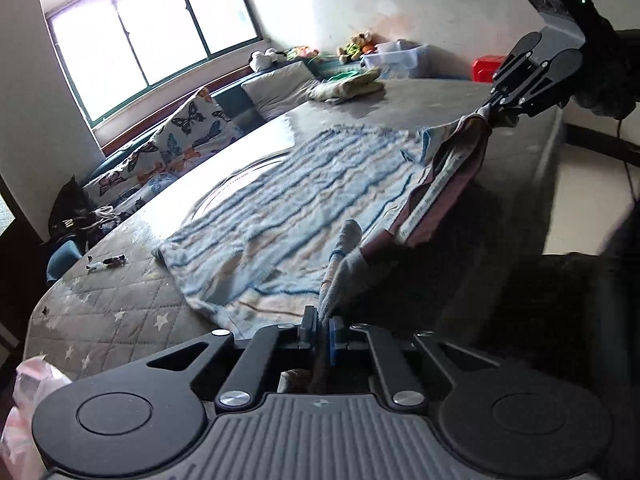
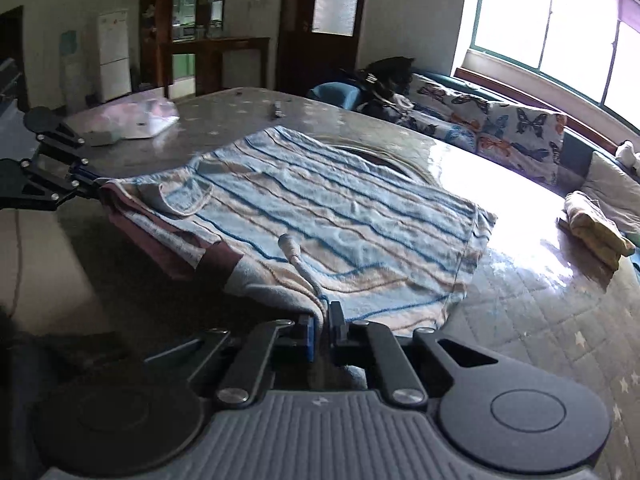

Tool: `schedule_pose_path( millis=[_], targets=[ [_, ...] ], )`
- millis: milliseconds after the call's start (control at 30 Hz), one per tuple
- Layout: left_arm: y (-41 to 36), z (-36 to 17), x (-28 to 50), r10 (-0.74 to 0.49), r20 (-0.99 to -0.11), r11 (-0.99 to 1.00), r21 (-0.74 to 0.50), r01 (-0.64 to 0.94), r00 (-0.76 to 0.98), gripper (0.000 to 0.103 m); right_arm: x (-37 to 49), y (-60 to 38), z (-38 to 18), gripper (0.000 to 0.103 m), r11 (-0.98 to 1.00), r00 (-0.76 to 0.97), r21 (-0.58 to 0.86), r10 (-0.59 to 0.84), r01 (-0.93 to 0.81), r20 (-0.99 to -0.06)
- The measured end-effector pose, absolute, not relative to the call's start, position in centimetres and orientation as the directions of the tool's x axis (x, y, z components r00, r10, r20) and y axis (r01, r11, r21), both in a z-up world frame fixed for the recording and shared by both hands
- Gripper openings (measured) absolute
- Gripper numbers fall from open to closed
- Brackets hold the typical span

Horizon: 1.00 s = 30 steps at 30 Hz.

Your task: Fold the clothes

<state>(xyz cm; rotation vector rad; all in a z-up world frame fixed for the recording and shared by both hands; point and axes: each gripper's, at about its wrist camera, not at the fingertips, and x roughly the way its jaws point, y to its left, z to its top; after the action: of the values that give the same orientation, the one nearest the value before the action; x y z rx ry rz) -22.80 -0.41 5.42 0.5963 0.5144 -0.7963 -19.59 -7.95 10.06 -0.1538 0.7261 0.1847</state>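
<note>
A blue-and-beige striped garment (image 1: pixel 288 208) (image 2: pixel 320 208), with a pocket and a maroon-lined waistband, lies spread on the quilted, star-patterned table cover (image 1: pixel 120 312) (image 2: pixel 540 320). Its waistband edge is lifted off the near table edge between the two grippers. My left gripper (image 1: pixel 320 328) (image 2: pixel 86 184) is shut on one waistband corner. My right gripper (image 2: pixel 322 320) (image 1: pixel 496 108) is shut on the other corner. A grey drawstring (image 2: pixel 296 256) lies on the fabric just ahead of the right gripper.
A folded yellowish pile (image 1: pixel 348 88) (image 2: pixel 596 228) sits at the far end of the table. Two pens (image 1: pixel 106 262) and a pink plastic bag (image 1: pixel 24 392) (image 2: pixel 136 118) lie near the other end. Butterfly cushions (image 1: pixel 188 128) (image 2: pixel 500 124) line the bench under the window.
</note>
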Motion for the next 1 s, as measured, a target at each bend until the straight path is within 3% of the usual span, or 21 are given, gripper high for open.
schedule_pose_path(
  millis=[200,533,1000],
  targets=[
    [-0.3,6.8,-22.9,-0.497,-0.591,0.587,0.31,0.748,0.635,0.006,-20.9,-7.2,11.5,0.006,0.967,0.727,-0.076,0.129,-0.242,-0.674],
    [-2.5,8.8,-14.1,-0.482,-0.544,0.635,0.323,0.702,0.687,0.006,-14.1,-10.1,14.0,0.006,0.969,0.758,-0.109,0.1,-0.22,-0.644],
    [-7.2,7.1,1.1,-0.429,-0.667,0.604,0.291,0.742,0.61,0.007,1.0,-16.8,11.6,0.006,0.98,0.667,-0.032,0.108,-0.195,-0.738]
  ],
)
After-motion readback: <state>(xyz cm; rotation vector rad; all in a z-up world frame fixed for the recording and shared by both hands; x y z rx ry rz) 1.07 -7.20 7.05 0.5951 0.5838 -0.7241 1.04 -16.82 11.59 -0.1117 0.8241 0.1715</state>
